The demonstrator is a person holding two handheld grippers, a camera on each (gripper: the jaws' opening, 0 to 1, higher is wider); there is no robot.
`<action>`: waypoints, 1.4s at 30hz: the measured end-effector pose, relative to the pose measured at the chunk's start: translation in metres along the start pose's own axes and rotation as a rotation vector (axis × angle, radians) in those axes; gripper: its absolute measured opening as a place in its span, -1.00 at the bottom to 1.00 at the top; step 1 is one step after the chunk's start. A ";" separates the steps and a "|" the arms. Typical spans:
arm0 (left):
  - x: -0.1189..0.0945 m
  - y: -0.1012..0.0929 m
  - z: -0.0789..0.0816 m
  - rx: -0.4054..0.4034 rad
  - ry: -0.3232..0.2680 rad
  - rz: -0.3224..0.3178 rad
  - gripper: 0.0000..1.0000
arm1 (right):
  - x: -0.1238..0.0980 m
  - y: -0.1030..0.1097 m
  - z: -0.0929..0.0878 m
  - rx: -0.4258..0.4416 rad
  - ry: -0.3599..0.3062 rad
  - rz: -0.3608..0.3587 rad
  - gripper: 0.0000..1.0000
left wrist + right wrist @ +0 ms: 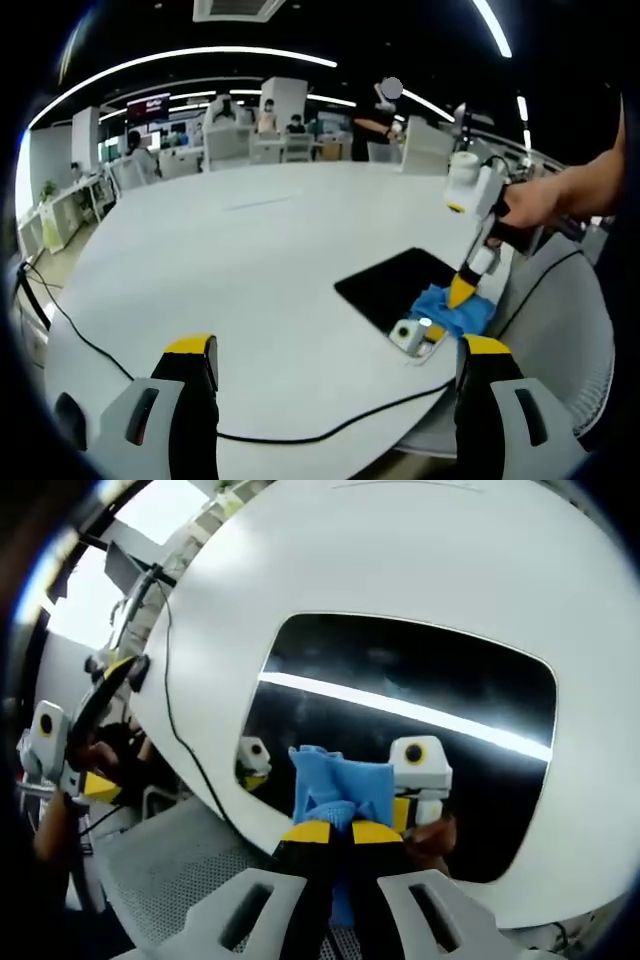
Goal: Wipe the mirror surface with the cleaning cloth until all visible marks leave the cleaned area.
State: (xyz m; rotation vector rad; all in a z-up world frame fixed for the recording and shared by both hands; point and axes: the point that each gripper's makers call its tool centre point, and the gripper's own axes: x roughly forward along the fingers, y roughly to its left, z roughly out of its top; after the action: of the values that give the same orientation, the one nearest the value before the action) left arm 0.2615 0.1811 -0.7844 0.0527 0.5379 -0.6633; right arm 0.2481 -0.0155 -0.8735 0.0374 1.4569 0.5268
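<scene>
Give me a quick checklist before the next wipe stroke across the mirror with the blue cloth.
1. Blue cleaning cloth held in the right gripper, jaws shut on it: ok.
2. Cloth over the dark rectangular mirror: ok; firm contact: cannot tell.
3. Left gripper open, apart from the mirror, above the white table: ok.
4. Black cable off the mirror: ok.
5. Marks remaining on the mirror: cannot tell, reflections cover it.

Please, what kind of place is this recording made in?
Most likely an open-plan office: a long white table in front, rows of desks with seated people behind, and long ceiling strip lights overhead.
</scene>
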 end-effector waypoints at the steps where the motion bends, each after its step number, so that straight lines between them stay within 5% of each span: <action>1: 0.001 0.000 -0.001 0.004 0.005 0.001 0.99 | 0.000 -0.001 0.002 0.000 0.002 0.000 -1.00; 13: 0.003 0.002 -0.008 0.016 0.036 0.003 0.99 | -0.002 -0.024 0.059 0.007 -0.033 -0.062 -1.00; 26: 0.003 0.010 0.013 -0.002 0.016 -0.022 0.99 | -0.002 -0.038 0.109 -0.005 -0.034 -0.105 -1.00; 42: 0.002 0.020 0.018 -0.002 -0.007 0.005 0.99 | -0.003 -0.045 0.105 -0.030 -0.031 -0.076 -1.00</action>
State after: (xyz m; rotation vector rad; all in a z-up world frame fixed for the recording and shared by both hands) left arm 0.2833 0.1920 -0.7719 0.0501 0.5317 -0.6583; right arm 0.3621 -0.0264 -0.8714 -0.0332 1.4141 0.4837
